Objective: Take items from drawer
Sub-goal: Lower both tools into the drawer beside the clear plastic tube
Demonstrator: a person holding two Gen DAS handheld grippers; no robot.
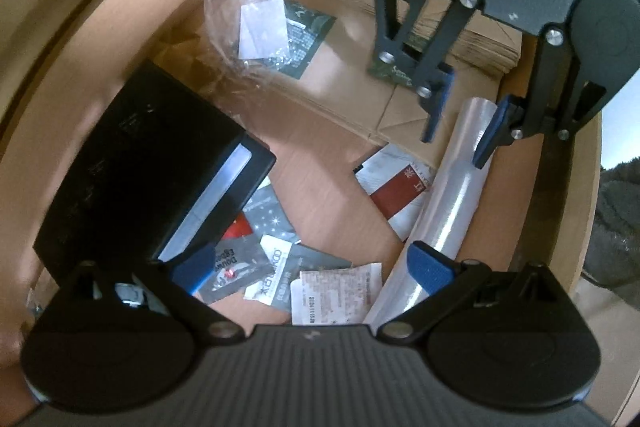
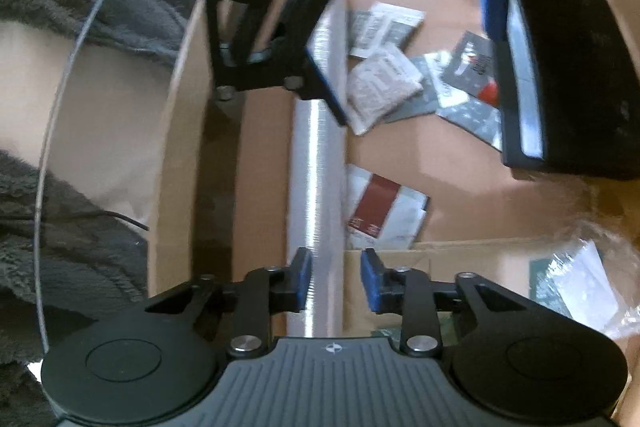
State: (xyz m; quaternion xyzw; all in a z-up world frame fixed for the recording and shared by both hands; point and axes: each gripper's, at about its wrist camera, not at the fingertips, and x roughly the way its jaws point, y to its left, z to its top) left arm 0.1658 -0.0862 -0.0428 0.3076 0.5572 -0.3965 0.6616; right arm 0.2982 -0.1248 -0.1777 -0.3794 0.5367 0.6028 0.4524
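Plainly, clear film roll in drawer

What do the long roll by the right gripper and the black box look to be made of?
Roll: seems to be clear plastic film wound on a tube; glossy and translucent, with fine banding along it.
Black box: probably rigid card or plastic, matte black with a pale strip along one edge; too blurred to settle.
Right gripper straddles the roll; contact with the pads is unclear.
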